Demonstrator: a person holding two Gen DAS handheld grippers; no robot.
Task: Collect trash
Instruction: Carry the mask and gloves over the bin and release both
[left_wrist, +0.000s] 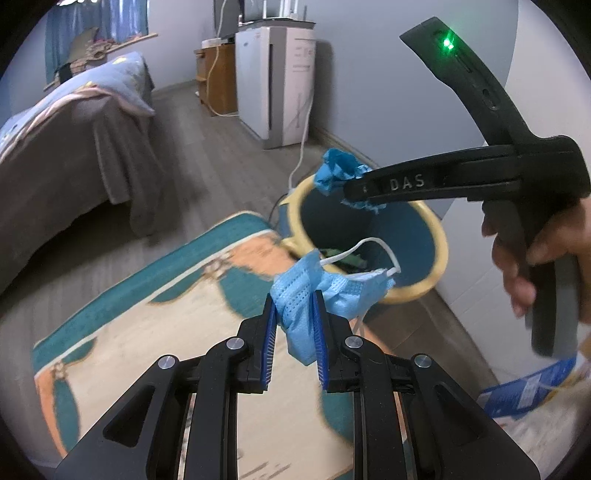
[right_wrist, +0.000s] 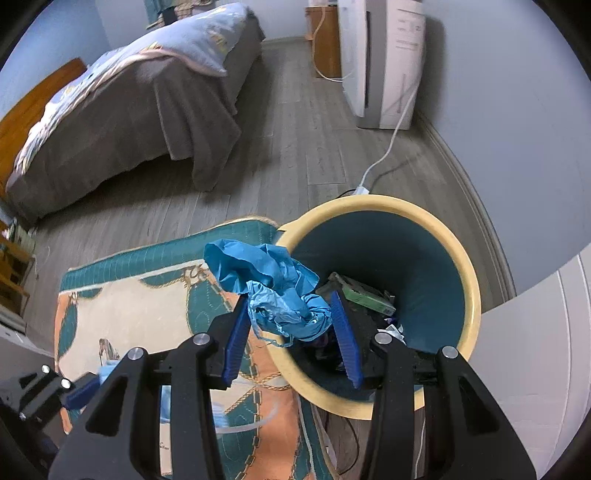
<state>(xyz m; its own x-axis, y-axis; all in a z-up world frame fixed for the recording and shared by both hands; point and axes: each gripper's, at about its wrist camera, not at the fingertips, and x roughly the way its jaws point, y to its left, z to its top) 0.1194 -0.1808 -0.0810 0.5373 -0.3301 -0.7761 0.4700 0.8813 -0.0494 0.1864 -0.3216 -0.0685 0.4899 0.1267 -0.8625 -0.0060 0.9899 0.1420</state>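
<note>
My left gripper (left_wrist: 294, 314) is shut on a light blue face mask (left_wrist: 325, 291) and holds it just in front of the bin's near rim. The bin (left_wrist: 439, 254) is teal inside with a cream rim and stands on the floor by the wall. My right gripper (right_wrist: 290, 314) is shut on a crumpled blue glove (right_wrist: 273, 284) and holds it over the bin's left rim (right_wrist: 469, 280). In the left wrist view the right gripper (left_wrist: 354, 192) reaches in from the right, with the glove (left_wrist: 334, 171) above the bin. Green packaging (right_wrist: 365, 291) and other scraps lie in the bin.
A teal, orange and cream rug (left_wrist: 155, 332) lies on the grey wood floor beside the bin. A bed with a grey cover (right_wrist: 140, 107) stands at the left. A white appliance (right_wrist: 384, 62) and its cable (right_wrist: 388, 151) are by the far wall. A blue-white packet (left_wrist: 528, 387) lies at right.
</note>
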